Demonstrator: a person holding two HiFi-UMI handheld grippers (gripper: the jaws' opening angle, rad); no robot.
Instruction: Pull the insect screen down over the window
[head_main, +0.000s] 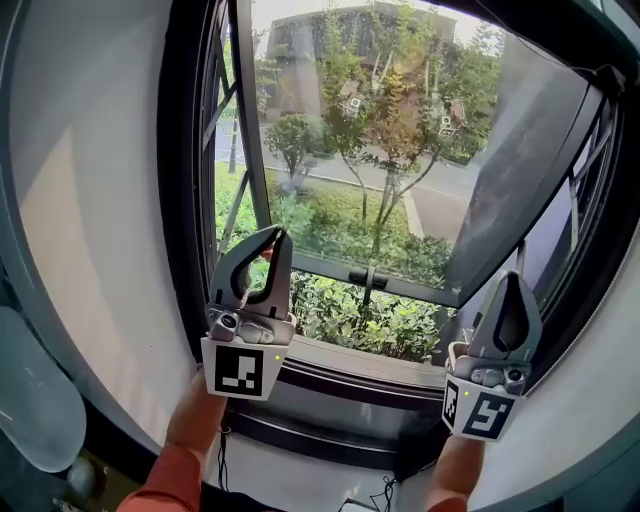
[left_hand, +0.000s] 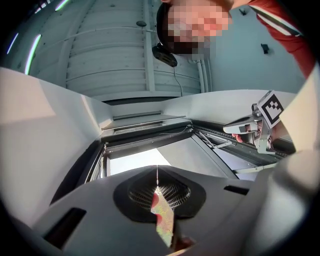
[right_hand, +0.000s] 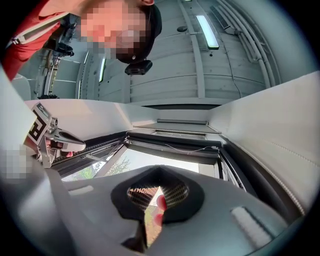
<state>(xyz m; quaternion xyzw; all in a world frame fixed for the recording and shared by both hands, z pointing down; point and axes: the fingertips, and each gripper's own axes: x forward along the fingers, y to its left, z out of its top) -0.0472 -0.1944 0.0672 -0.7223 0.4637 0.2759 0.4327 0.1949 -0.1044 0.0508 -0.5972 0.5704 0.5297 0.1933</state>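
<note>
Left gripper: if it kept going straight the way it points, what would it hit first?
The left gripper, jaws shut and empty, aims up at the bright window opening, just below the dark top rail. It would probably reach that opening first; whether glass fills it is unclear.

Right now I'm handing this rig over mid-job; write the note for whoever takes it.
Left gripper: shut, empty, raised before the window.
Right gripper: shut, empty, raised beside it.
Screen: not over the opening; the dark bar along the frame's top is probably its housing.
Done: nothing yet.
Left: grip the screen's edge up there, pull it down.
</note>
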